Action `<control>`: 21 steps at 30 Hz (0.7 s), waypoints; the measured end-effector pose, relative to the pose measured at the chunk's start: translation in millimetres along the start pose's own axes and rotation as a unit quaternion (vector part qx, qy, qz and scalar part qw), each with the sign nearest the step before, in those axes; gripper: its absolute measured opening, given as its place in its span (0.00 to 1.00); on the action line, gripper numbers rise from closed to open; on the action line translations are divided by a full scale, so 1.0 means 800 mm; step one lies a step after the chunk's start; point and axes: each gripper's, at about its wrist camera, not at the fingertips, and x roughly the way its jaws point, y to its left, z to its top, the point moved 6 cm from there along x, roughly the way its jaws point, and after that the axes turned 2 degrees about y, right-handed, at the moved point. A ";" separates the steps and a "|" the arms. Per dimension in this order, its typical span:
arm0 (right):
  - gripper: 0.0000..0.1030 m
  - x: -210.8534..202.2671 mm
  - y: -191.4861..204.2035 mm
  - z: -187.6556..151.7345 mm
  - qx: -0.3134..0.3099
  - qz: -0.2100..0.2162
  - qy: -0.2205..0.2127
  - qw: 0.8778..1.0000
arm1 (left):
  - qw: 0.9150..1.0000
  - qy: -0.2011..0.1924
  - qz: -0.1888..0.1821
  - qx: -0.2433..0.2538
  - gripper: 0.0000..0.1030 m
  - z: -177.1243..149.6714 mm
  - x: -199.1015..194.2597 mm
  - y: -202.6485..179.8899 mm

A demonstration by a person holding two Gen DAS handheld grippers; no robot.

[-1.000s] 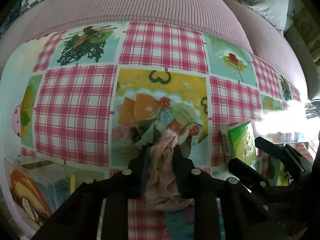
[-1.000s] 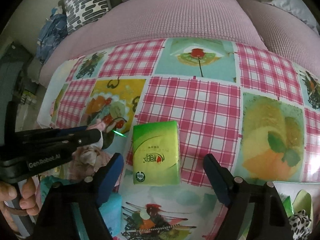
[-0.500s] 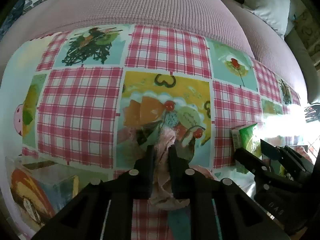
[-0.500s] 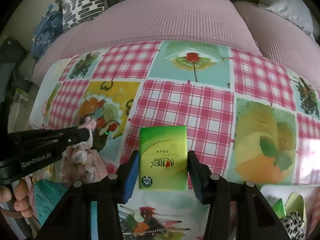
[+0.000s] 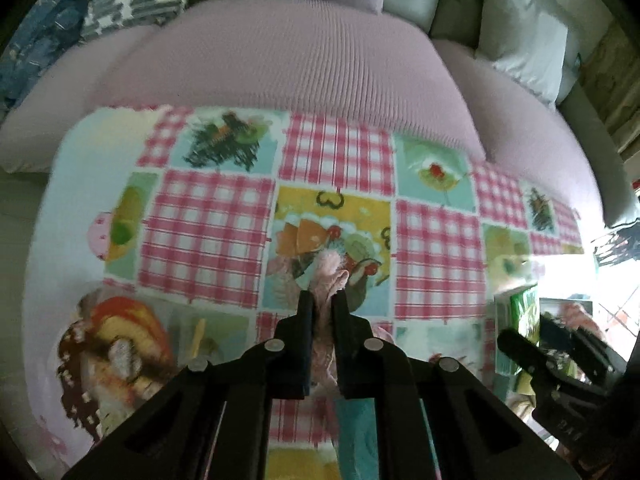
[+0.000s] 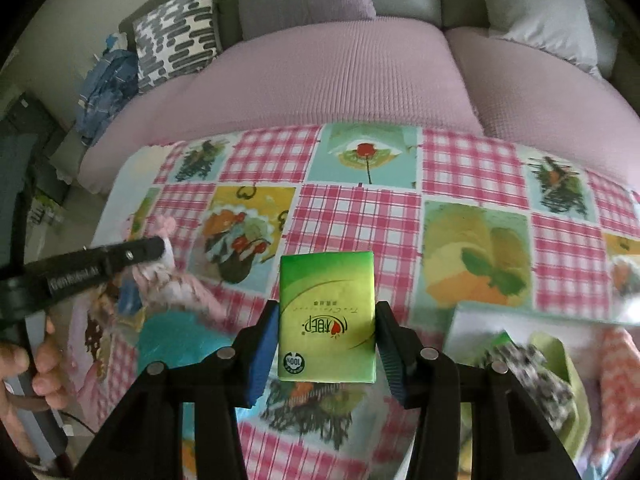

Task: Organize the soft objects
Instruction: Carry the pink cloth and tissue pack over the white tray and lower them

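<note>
Gripping a bunched pale pink cloth [image 5: 329, 280], the left gripper [image 5: 322, 300] has its jaws nearly together, just been closing, fabric pinched between the pads and sticking out past the tips; more of it hangs below between the fingers. In the right wrist view the same gripper comes in from the left edge, a hand [image 6: 38, 364] wrapped round its handle, pink cloth dangling off its tip over the tablecloth [image 6: 360, 216]. Tablecloth is a patchwork print, pink-and-white gingham squares mixed with fruit and dessert pictures, covering the table in front of a pink sofa [image 6: 320, 80].

Middle: right gripper [image 6: 327, 322] partly open, blue pads pressed on both long sides of a green tissue pack [image 6: 327, 316], clamped lengthwise, printed face toward the camera, logo upside down. Jaws closed in a moment back and now sit at pack width. Pack looks clear of the tablecloth, though contact underneath can't be confirmed.

Right side, right wrist view: clear container [image 6: 520, 344] with mixed soft items inside, black-and-white spotted fabric [image 6: 532, 376] and something light green, blurred. Pink checked fabric [image 6: 620, 384] at the far right edge. Left wrist view shows the right gripper and green pack at its right edge, washed out by glare.
</note>
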 end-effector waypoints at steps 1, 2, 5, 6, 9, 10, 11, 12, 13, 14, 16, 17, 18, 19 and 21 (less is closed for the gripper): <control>0.48 -0.010 0.000 -0.004 0.001 0.000 -0.004 1.000 | 1.000 -0.011 0.000 0.002 0.09 -0.002 -0.018 -0.001; 0.48 -0.017 -0.001 -0.007 0.002 0.000 -0.007 1.000 | 1.000 -0.018 0.000 0.004 0.09 -0.005 -0.031 -0.007; 0.48 -0.045 -0.004 -0.024 0.008 0.000 -0.016 1.000 | 0.999 -0.041 -0.007 0.012 0.09 -0.017 -0.073 -0.024; 0.48 -0.056 -0.005 -0.032 0.010 -0.002 -0.018 1.000 | 0.999 -0.047 -0.011 0.015 0.09 -0.017 -0.083 -0.028; 0.48 -0.085 -0.013 -0.054 0.018 -0.006 -0.026 0.999 | 0.997 -0.063 -0.020 0.026 0.09 -0.029 -0.112 -0.045; 0.48 -0.091 -0.016 -0.059 0.020 -0.007 -0.028 0.999 | 0.997 -0.067 -0.023 0.029 0.09 -0.036 -0.123 -0.051; 0.48 -0.100 -0.019 -0.066 0.022 -0.008 -0.031 0.999 | 0.997 -0.070 -0.024 0.030 0.09 -0.039 -0.128 -0.058; 0.48 -0.110 -0.022 -0.074 0.025 -0.010 -0.034 0.999 | 0.996 -0.073 -0.024 0.033 0.09 -0.044 -0.132 -0.062; 0.48 -0.116 -0.024 -0.079 0.026 -0.011 -0.036 0.999 | 0.996 -0.077 -0.025 0.037 0.09 -0.050 -0.139 -0.067; 0.48 -0.125 -0.028 -0.086 0.028 -0.012 -0.039 0.999 | 0.996 -0.080 -0.027 0.042 0.09 -0.058 -0.145 -0.073; 0.48 -0.139 -0.035 -0.101 0.032 -0.014 -0.042 0.998 | 0.994 -0.084 -0.034 0.053 0.09 -0.075 -0.155 -0.088; 0.48 -0.147 -0.039 -0.109 0.035 -0.016 -0.044 0.998 | 0.994 -0.086 -0.038 0.060 0.09 -0.083 -0.160 -0.098; 0.48 -0.152 -0.043 -0.114 0.038 -0.017 -0.045 0.998 | 0.993 -0.088 -0.040 0.066 0.09 -0.090 -0.163 -0.105; 0.48 -0.158 -0.047 -0.119 0.040 -0.019 -0.047 0.998 | 0.992 -0.090 -0.043 0.074 0.09 -0.097 -0.168 -0.117; 0.48 -0.170 -0.059 -0.133 0.047 -0.022 -0.049 0.997 | 0.991 -0.091 -0.049 0.085 0.09 -0.107 -0.172 -0.133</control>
